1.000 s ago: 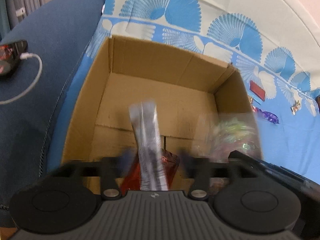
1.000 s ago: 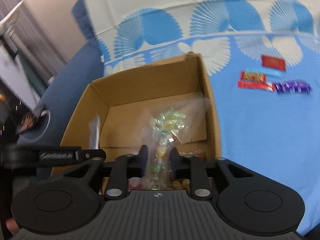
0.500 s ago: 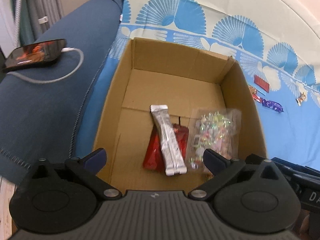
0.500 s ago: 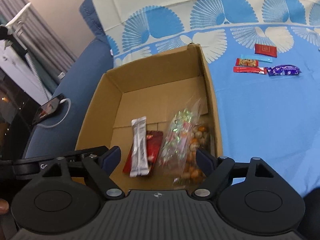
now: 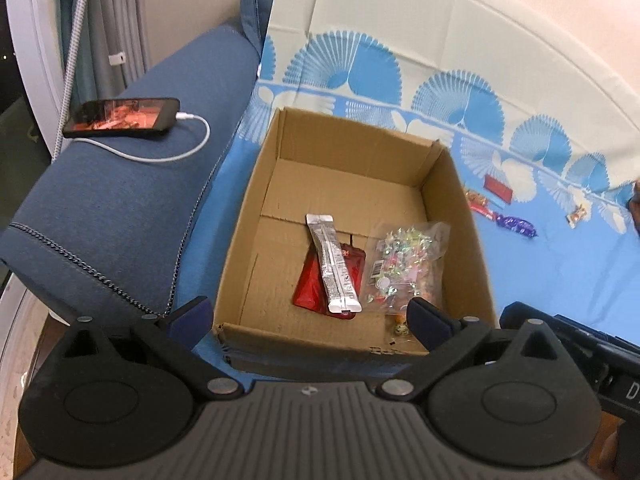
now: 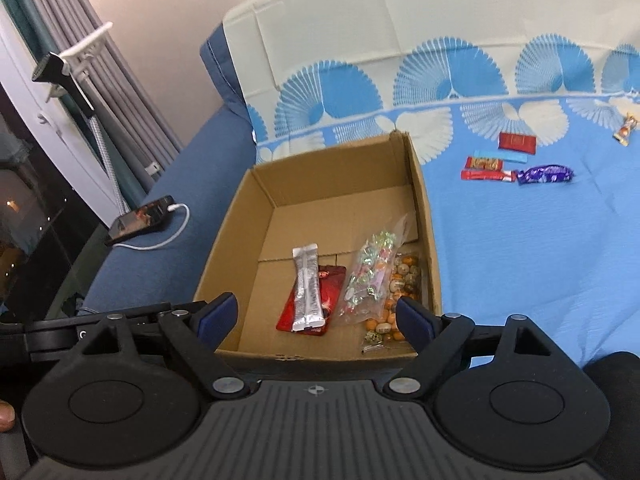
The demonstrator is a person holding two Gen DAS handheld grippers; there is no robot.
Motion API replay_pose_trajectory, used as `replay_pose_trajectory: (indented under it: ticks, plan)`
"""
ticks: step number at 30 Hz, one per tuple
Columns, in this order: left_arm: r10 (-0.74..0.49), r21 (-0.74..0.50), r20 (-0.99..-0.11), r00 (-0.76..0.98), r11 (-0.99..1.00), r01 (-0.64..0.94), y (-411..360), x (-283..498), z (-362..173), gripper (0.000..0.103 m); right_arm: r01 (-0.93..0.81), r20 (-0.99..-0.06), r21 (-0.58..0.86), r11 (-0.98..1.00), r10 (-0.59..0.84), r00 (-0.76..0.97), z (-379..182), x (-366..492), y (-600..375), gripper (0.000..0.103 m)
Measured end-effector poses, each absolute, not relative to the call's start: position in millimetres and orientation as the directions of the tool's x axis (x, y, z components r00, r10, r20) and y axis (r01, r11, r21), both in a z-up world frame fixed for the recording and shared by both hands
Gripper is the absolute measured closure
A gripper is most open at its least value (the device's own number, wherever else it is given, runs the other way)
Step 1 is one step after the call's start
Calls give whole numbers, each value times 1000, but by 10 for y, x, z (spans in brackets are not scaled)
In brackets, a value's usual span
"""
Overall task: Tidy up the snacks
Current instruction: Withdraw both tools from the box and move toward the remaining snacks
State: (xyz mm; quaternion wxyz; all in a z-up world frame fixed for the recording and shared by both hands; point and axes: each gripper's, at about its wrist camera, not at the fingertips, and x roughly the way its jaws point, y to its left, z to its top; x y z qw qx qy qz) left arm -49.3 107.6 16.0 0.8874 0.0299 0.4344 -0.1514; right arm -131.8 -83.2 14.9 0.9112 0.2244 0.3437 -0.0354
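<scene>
An open cardboard box (image 5: 244, 240) (image 6: 224, 232) sits on a blue patterned cloth. Inside lie a silver stick packet (image 5: 332, 264) (image 6: 307, 288) over a red packet (image 5: 308, 284) (image 6: 332, 284), a clear bag of shiny sweets (image 5: 404, 264) (image 6: 368, 272), and a bag of orange balls (image 6: 400, 288). My left gripper (image 5: 308, 320) and my right gripper (image 6: 316, 316) are both open and empty, held above the box's near edge. Loose snacks lie on the cloth to the right: a red packet (image 6: 518, 143), a red bar (image 6: 486, 175) and a purple sweet (image 6: 546, 174).
A phone (image 5: 120, 117) (image 6: 140, 220) on a white charging cable lies on the blue sofa arm to the left. A small wrapped sweet (image 6: 625, 130) lies far right on the cloth. Curtains and a window are at the far left.
Both grippers opened and let go: the silver packet and the sweets bag dropped into the box. Both grippers have since pulled back and up, away from the box.
</scene>
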Motion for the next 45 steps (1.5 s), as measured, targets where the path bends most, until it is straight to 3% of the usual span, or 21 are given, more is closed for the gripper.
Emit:
replay_pose_trajectory:
  ticks: [27,45]
  plan:
    - [-263,-55,-702,662,947,318,1152,-1034,527,0,201,-554,385,901,51,831,458,-1895,-768,8]
    - [-248,5,-702,667,935,353,922,-1059,597,0,244,-519,410,879,5,855,482,-2005,-997,8]
